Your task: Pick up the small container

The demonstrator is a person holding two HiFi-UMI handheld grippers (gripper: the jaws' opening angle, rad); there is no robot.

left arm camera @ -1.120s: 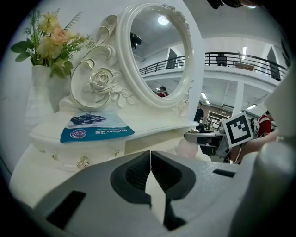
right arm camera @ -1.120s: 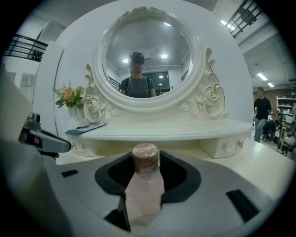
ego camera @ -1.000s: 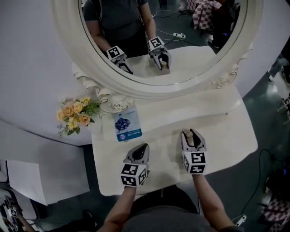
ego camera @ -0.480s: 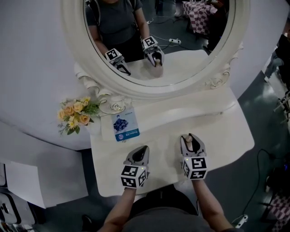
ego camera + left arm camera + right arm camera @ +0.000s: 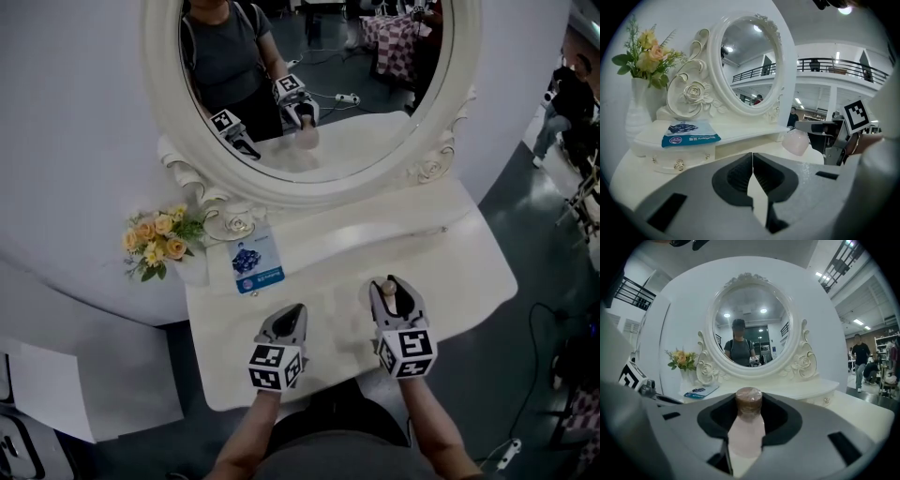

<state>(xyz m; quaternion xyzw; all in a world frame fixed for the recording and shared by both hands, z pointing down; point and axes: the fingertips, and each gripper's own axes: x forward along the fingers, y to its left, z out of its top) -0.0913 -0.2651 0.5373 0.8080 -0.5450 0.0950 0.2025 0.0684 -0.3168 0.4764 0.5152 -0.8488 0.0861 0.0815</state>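
Observation:
The small container (image 5: 746,437) is a pale pink bottle with a brown cap (image 5: 748,401). My right gripper (image 5: 749,414) is shut on it, and the cap sticks out past the fingertips. In the head view the right gripper (image 5: 392,289) holds the container (image 5: 385,285) above the white vanity table (image 5: 459,258). From the left gripper view the pink container (image 5: 796,141) hangs off the table in the right gripper's jaws. My left gripper (image 5: 292,313) hovers to the left of it, shut and empty, its pads touching (image 5: 752,161).
An oval mirror (image 5: 309,94) in an ornate white frame stands at the back of the table. A blue packet (image 5: 257,265) lies on the raised shelf at the left. A white vase of flowers (image 5: 155,239) stands beyond it.
The right gripper has risen with the container in its jaws. The left gripper has barely shifted. The head view has tilted, so the mirror sits higher in the picture.

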